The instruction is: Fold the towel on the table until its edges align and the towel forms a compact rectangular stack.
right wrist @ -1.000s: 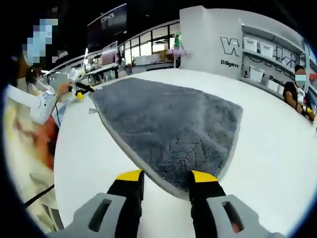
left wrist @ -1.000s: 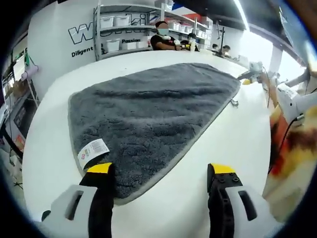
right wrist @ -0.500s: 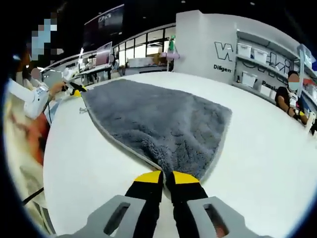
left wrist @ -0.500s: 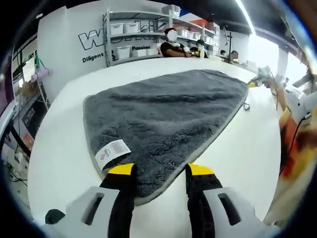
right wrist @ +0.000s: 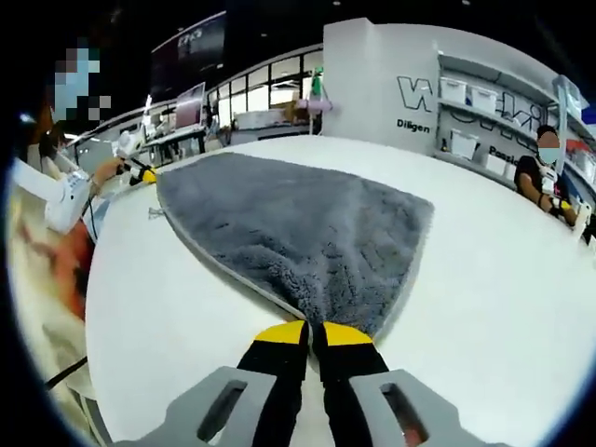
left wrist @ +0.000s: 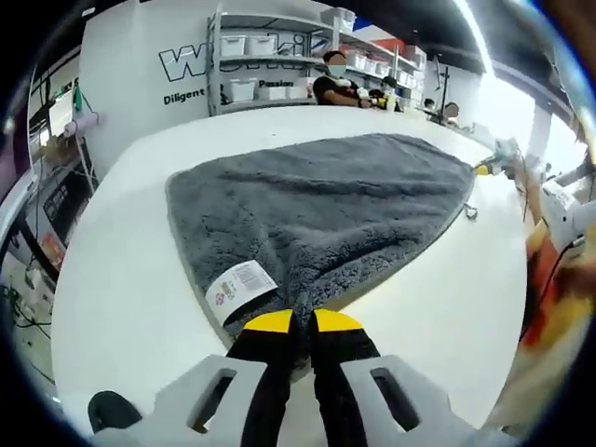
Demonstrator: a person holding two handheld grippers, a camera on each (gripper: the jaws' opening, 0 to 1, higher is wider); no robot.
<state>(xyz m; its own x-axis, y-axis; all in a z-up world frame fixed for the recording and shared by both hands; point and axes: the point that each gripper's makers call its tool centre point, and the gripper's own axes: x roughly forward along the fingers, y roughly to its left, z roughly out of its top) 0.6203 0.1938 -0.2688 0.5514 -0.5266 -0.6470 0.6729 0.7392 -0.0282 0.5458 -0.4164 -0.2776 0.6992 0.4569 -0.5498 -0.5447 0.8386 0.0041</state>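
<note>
A grey fluffy towel point(left wrist: 326, 205) lies spread flat on the white table point(left wrist: 130, 279), with a white label point(left wrist: 240, 287) near its closest corner. My left gripper point(left wrist: 303, 324) is shut on that corner, and the pile bunches up just ahead of the yellow-tipped jaws. In the right gripper view the same towel point(right wrist: 298, 223) spreads away from me, and my right gripper point(right wrist: 312, 331) is shut on its near corner. The other gripper's yellow tip point(right wrist: 149, 175) shows at the towel's far left corner.
A person's sleeve and patterned clothes point(left wrist: 559, 242) stand along the table's right side. Shelves with white bins point(left wrist: 261, 56) and seated people lie beyond the far edge. Bare white tabletop point(right wrist: 503, 279) surrounds the towel.
Both grippers have gone from open to shut: the right closed on its towel corner by half a second ago, the left closed on its corner just now, wrinkling the pile.
</note>
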